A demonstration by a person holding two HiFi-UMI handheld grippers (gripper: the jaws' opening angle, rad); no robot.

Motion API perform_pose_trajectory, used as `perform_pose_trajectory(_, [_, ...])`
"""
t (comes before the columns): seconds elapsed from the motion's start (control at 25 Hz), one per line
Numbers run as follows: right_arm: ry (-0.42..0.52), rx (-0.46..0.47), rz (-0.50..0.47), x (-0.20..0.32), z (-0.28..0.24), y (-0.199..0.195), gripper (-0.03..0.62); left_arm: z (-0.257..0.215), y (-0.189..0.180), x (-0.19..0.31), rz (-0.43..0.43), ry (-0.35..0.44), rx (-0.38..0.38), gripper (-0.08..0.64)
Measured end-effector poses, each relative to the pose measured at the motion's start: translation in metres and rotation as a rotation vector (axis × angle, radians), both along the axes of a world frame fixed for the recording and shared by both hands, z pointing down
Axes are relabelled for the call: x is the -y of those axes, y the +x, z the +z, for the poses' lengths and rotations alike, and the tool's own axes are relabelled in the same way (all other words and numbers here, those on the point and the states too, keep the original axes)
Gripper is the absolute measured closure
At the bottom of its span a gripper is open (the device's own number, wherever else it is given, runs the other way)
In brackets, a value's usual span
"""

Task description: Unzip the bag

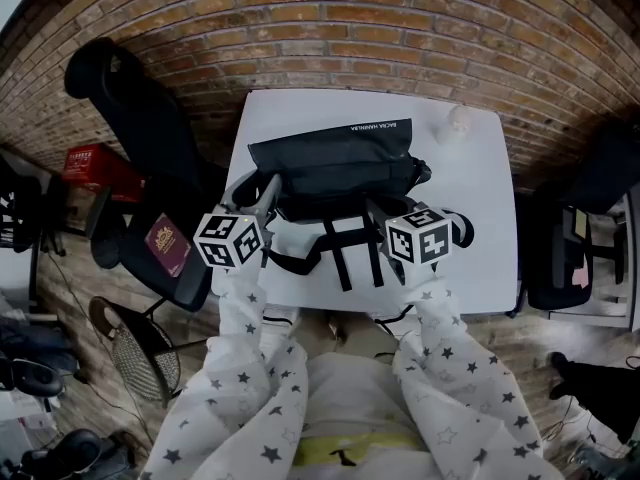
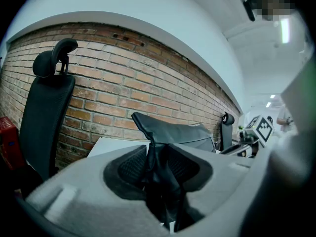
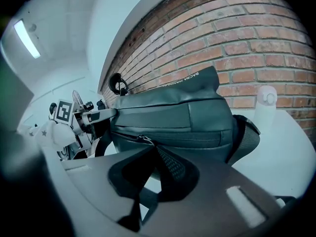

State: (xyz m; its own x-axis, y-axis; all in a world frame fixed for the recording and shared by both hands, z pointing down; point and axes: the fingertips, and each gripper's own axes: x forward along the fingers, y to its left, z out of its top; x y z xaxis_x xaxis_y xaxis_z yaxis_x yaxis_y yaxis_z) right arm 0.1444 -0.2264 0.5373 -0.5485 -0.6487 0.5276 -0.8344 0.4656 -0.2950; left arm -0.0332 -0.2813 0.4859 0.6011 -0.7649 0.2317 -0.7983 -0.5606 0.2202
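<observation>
left tool (image 2: 157, 158) clamped on end of black fabric bag (image 1: 335, 158) on white desk (image 1: 470, 253), right tool (image 3: 148, 149) pinched shut on its zipper pull (image 3: 142, 140).

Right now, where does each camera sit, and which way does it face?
Head view: on the person's head, facing steeply down at bag and table; sleeves, left gripper, right gripper show.
Left gripper view: on that gripper, facing the brick wall; its jaws pinch bag fabric.
Right gripper view: on that gripper, facing the bag's front; its jaws shut on the zipper pull.
Shared: both gripper views show the bag.
</observation>
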Motion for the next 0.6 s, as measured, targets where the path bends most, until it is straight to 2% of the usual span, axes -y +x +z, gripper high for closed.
perform_pose_trajectory(0.6, [-0.010, -0.018, 0.052, 0.003, -0.001, 0.015, 0.577, 0.002, -0.002, 0.000, -0.012, 0.005, -0.010, 0.426])
